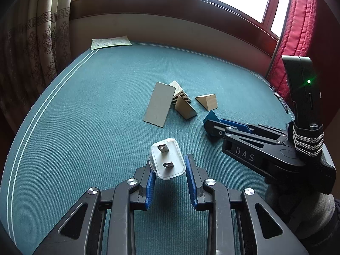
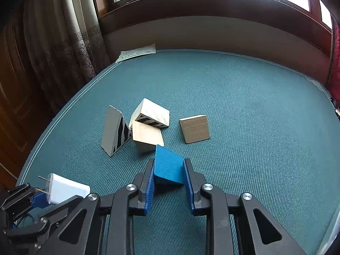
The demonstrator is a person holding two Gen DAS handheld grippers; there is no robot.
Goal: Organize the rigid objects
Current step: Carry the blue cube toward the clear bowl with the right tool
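Note:
My left gripper (image 1: 169, 165) is shut on a white plug adapter (image 1: 167, 161), prongs up, held just above the teal table mat (image 1: 85, 127). It also shows at the lower left of the right wrist view (image 2: 68, 189). My right gripper (image 2: 169, 170) is shut on a blue wedge block (image 2: 169, 165), seen from the left wrist view (image 1: 211, 116) to the right. Ahead lie a grey striped wedge (image 2: 115, 130), a white striped wedge (image 2: 153, 114) and two plain wooden wedges (image 2: 146, 137) (image 2: 195, 128).
A printed paper sheet (image 1: 110, 42) lies at the mat's far left corner. Patterned curtains (image 1: 36, 48) hang on the left, a red quilted cloth (image 1: 297, 31) on the right. A wall with windows runs behind the table.

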